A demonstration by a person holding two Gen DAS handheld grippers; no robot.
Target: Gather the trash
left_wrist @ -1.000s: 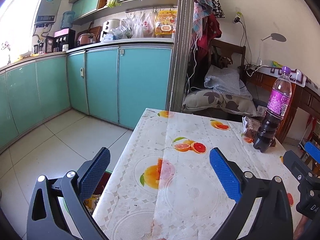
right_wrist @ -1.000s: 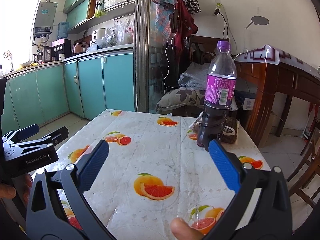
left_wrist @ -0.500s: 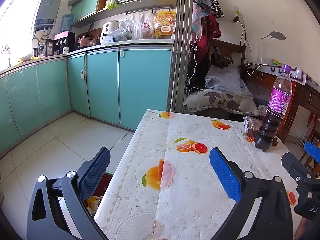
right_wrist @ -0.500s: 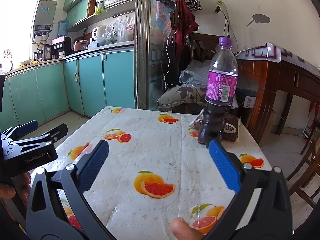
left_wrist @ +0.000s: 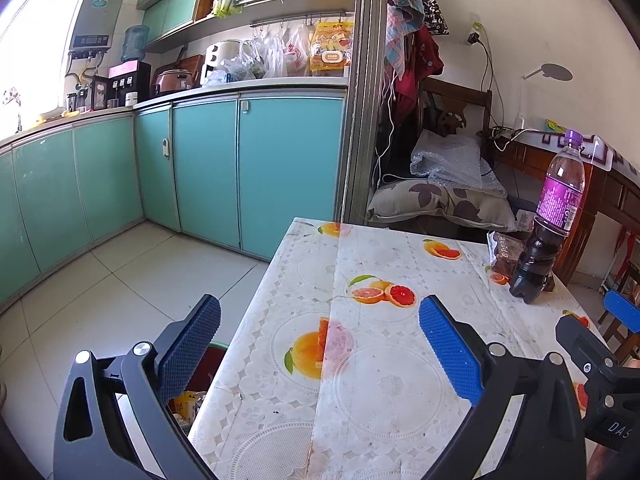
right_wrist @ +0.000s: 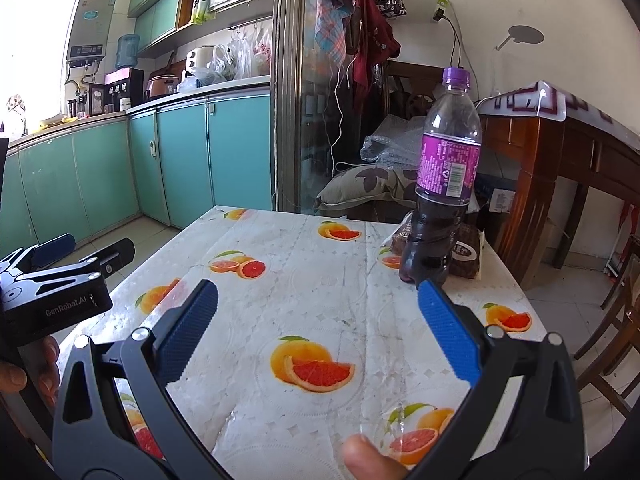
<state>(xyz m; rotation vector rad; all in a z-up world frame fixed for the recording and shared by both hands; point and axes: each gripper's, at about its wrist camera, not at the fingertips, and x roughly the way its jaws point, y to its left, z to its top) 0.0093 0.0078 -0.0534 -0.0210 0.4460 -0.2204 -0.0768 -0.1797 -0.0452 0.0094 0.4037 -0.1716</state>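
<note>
in the left wrist view, the left gripper [left_wrist: 320, 336] hung over the near left part of the table [left_wrist: 400, 400], its jaws spread wide with nothing between them. the left blue pad sat past the table's edge, above a trash bin [left_wrist: 200, 384] on the floor just beside the table, with some yellow wrapping visible inside. the table wore a white lace-patterned cloth printed with oranges and grapefruit. at its far right corner stood a plastic bottle [left_wrist: 550, 224], upright, with a purple cap and label and dark drink in its lower part. a brown snack wrapper [left_wrist: 505, 254] lay just behind and to the left of it, touching or nearly so; i could not tell which. the tip of the right gripper [left_wrist: 600, 344] showed at the right edge. teal cabinets [left_wrist: 208, 168] ran along the back.

in the right wrist view, the right gripper [right_wrist: 318, 308] hovered above the middle of the table [right_wrist: 320, 280], jaws likewise wide and empty. the bottle [right_wrist: 446, 184] stood ahead and to the right, just beyond the right blue pad, with the wrapper [right_wrist: 466, 254] lying behind its base. a fingertip [right_wrist: 372, 458] showed at the bottom edge. the left gripper [right_wrist: 60, 276] appeared at the far left, held by a hand [right_wrist: 28, 372], off the table's left side.
</note>
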